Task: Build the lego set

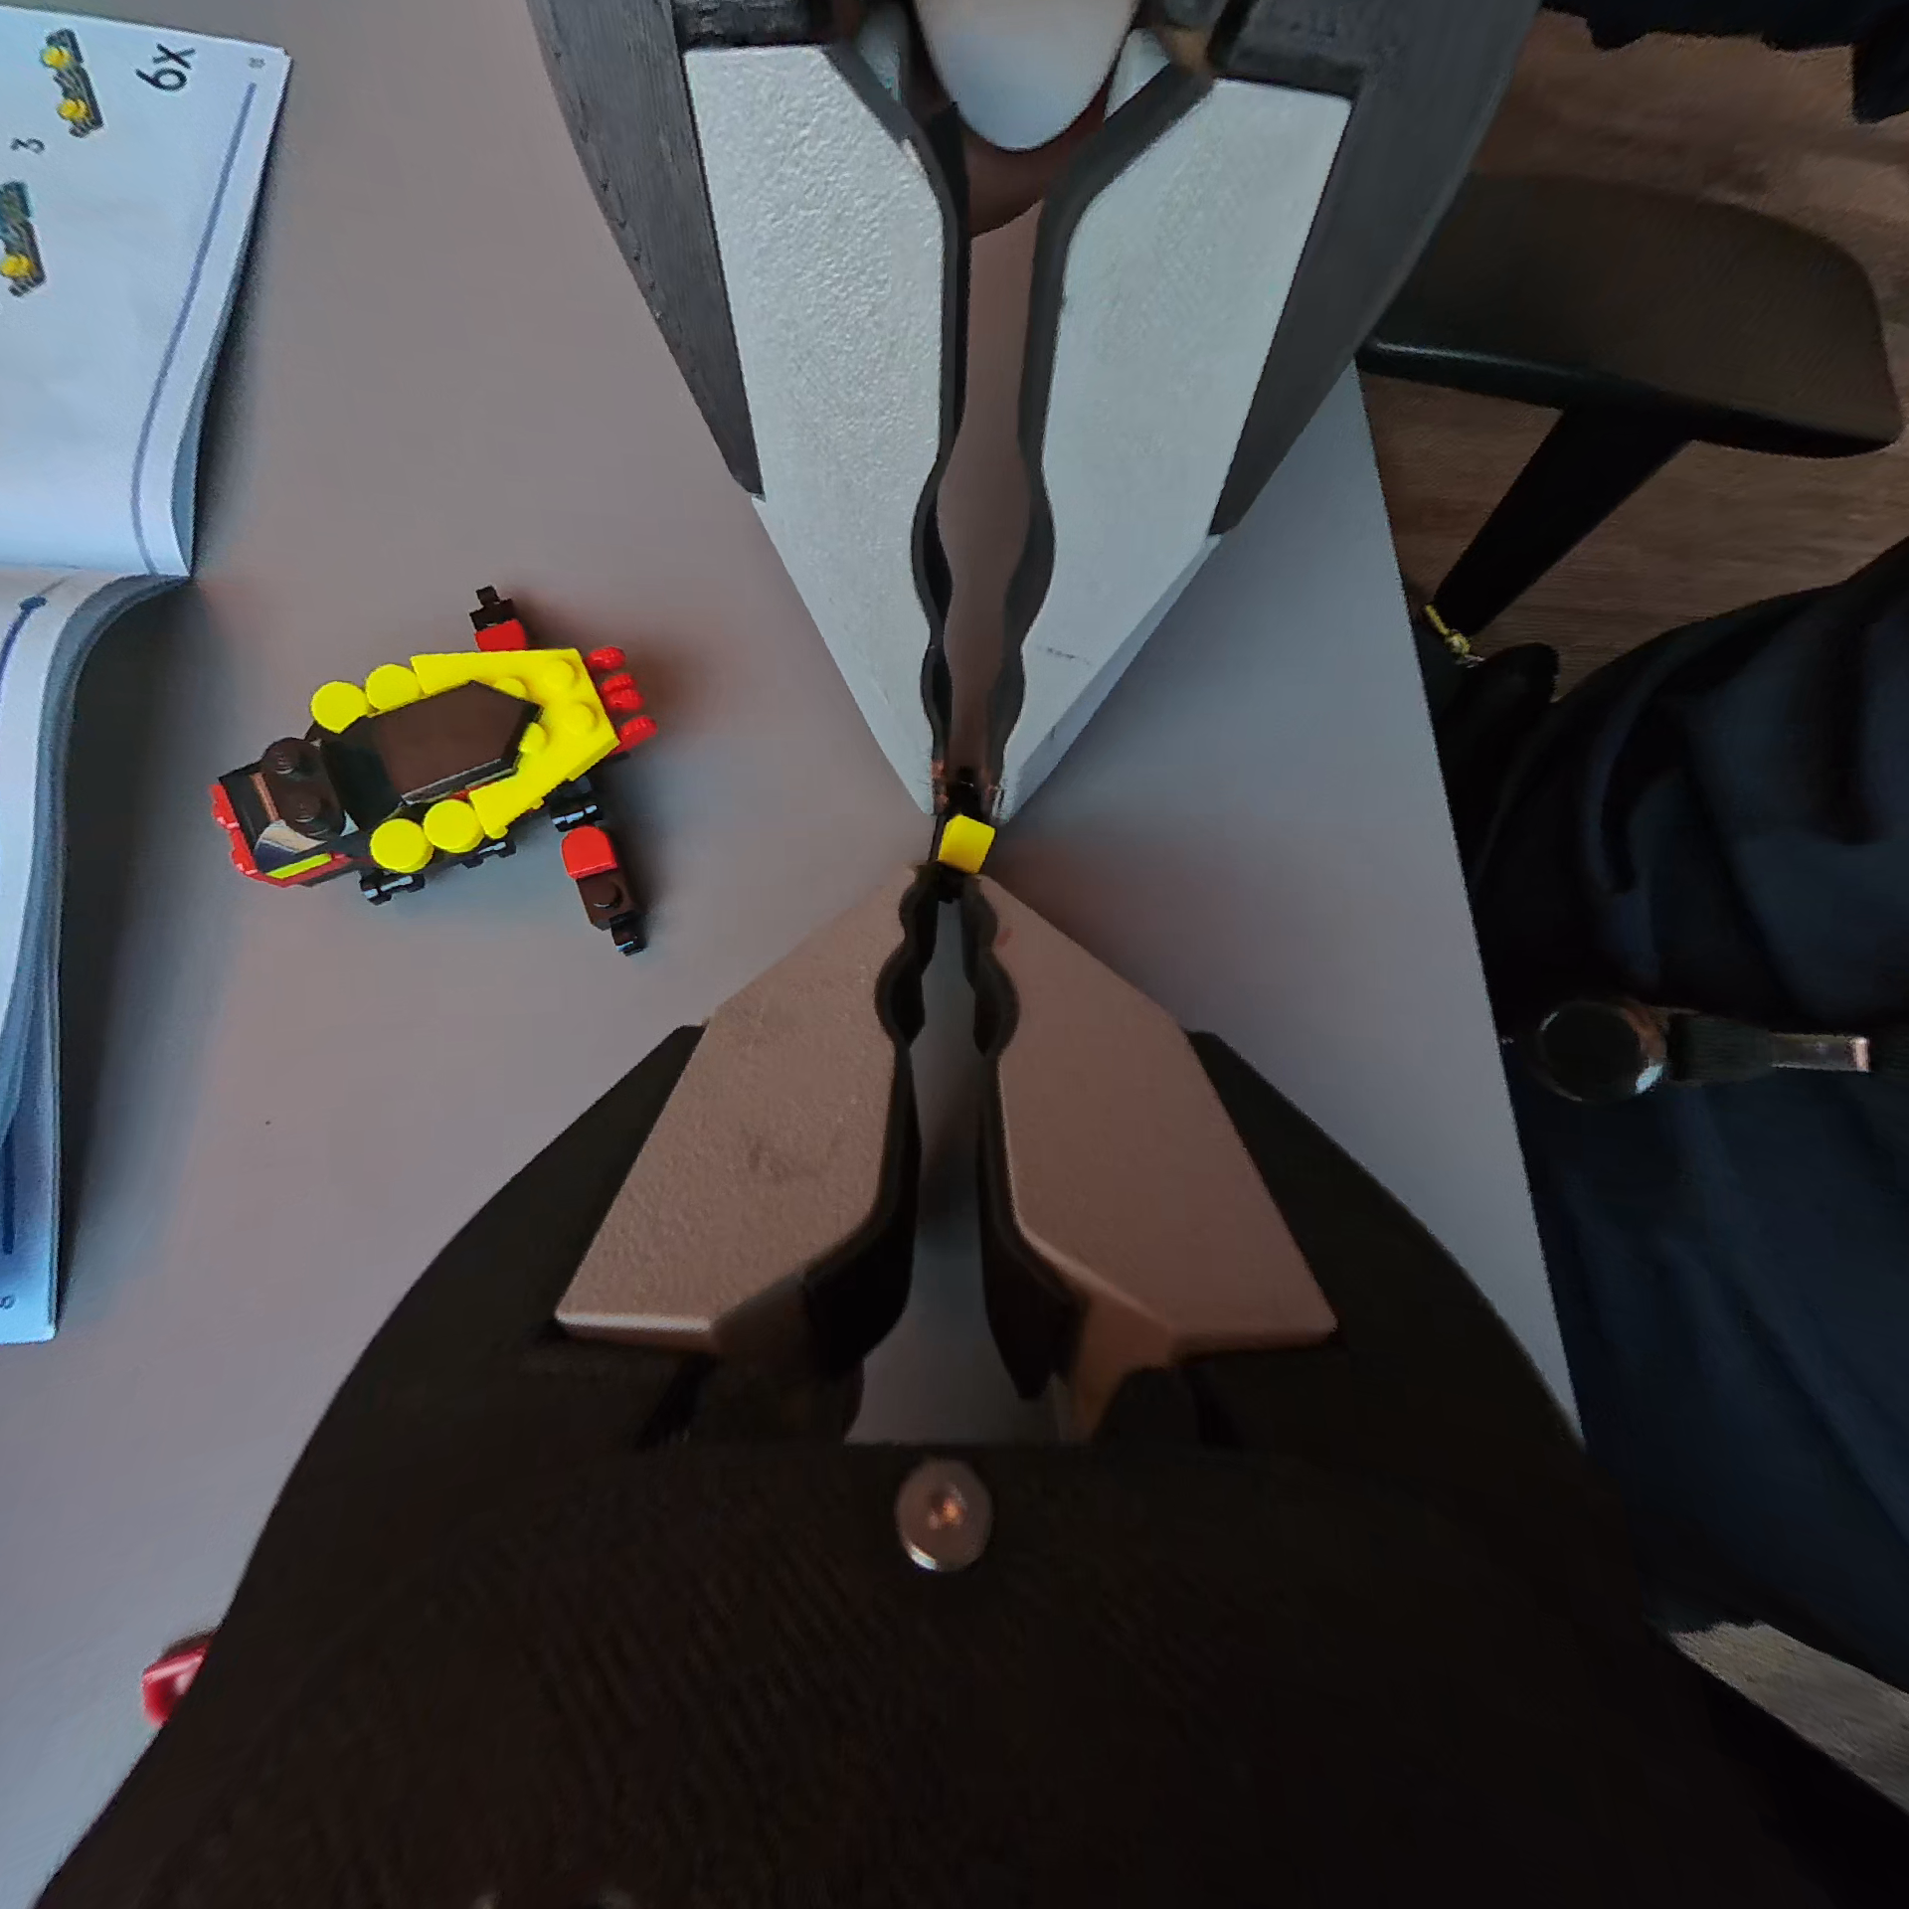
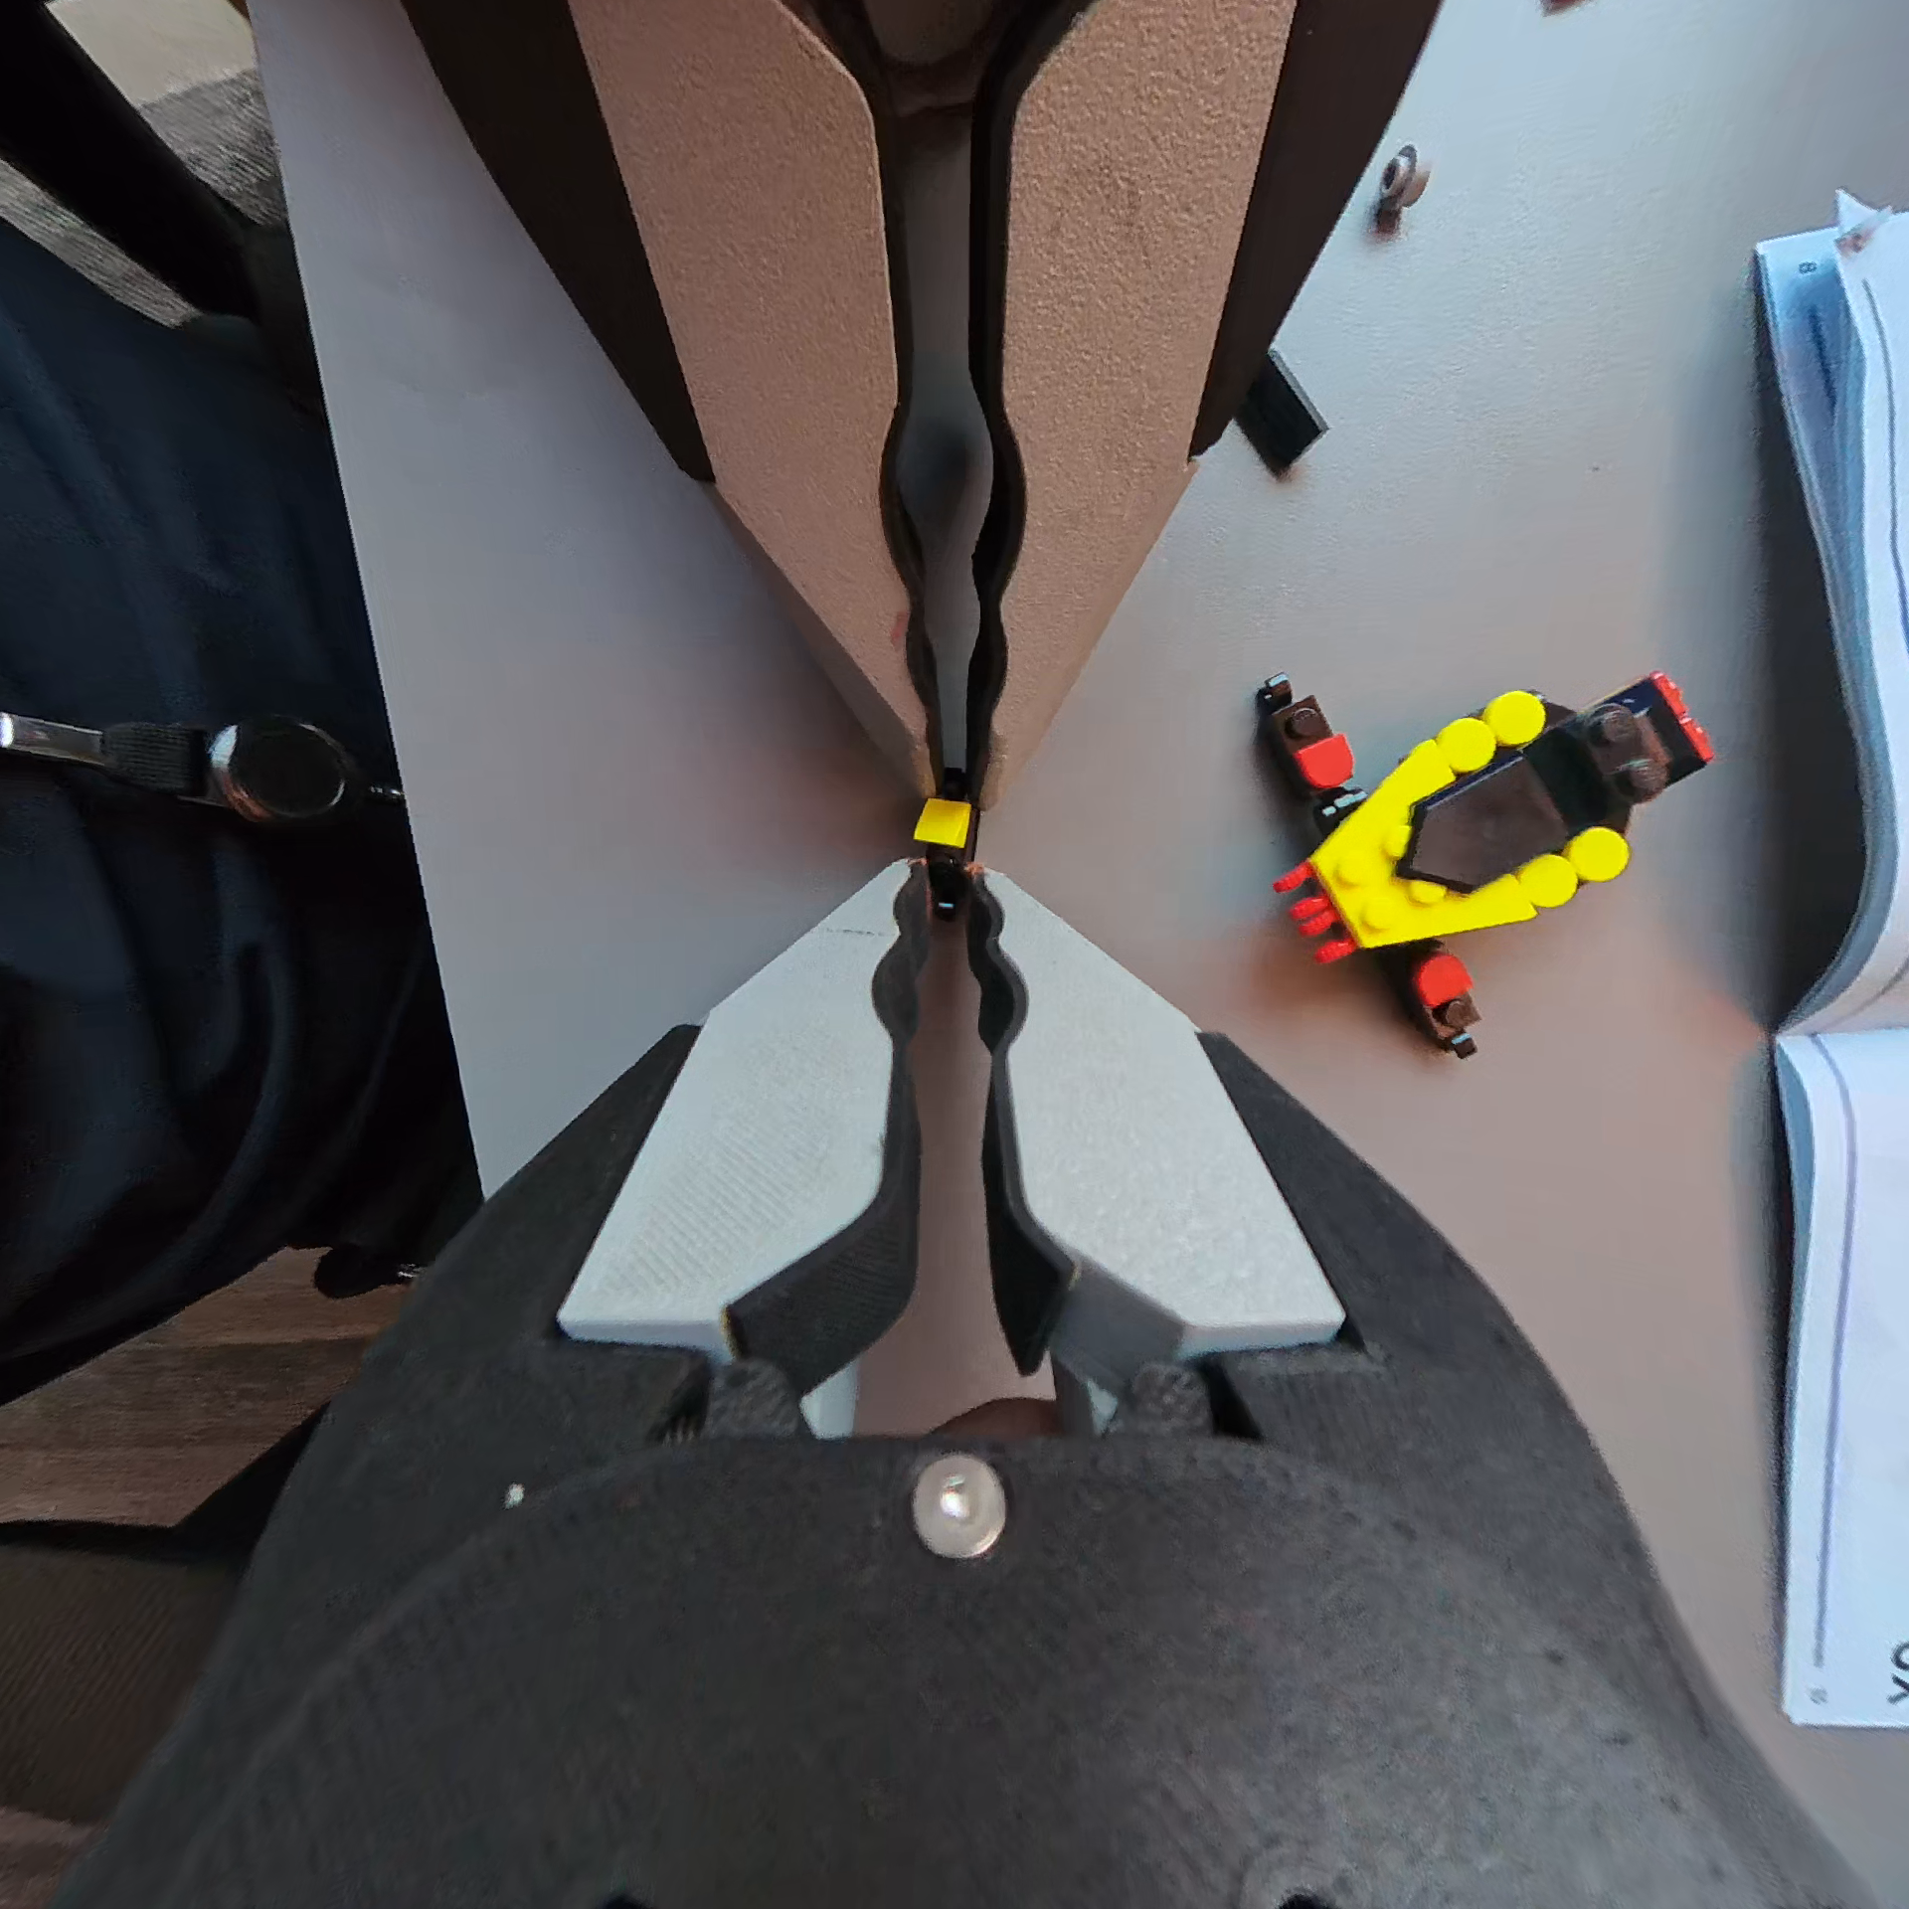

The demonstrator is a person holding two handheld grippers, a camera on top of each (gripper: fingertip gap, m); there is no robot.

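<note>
A small yellow brick (image 1: pixel 964 839) with black bits at both ends hangs above the grey table (image 1: pixel 1188 775), between two gripper tips that meet head-on. My left gripper (image 1: pixel 948 890), with tan fingers, is shut on its near black end. My right gripper (image 1: pixel 966 793), with white fingers, is shut on the far black end. The right wrist view shows the same yellow brick (image 2: pixel 945 821) between my right gripper (image 2: pixel 945 890) and my left gripper (image 2: pixel 956 783). The partly built yellow, black and red model (image 1: pixel 434 764) lies on the table to the side, also in the right wrist view (image 2: pixel 1477 847).
An open instruction booklet (image 1: pixel 93 310) lies beyond the model (image 2: pixel 1849 620). A loose red piece (image 1: pixel 170 1673), a black piece (image 2: pixel 1281 413) and a small grey piece (image 2: pixel 1397 186) lie on the table. A person in dark clothing (image 1: pixel 1704 930) sits at the table edge, near a chair (image 1: pixel 1653 341). The grippers are tip to tip, or close to it. The loose red piece (image 1: pixel 170 1673) is about 15 cm from both grippers' fingertips.
</note>
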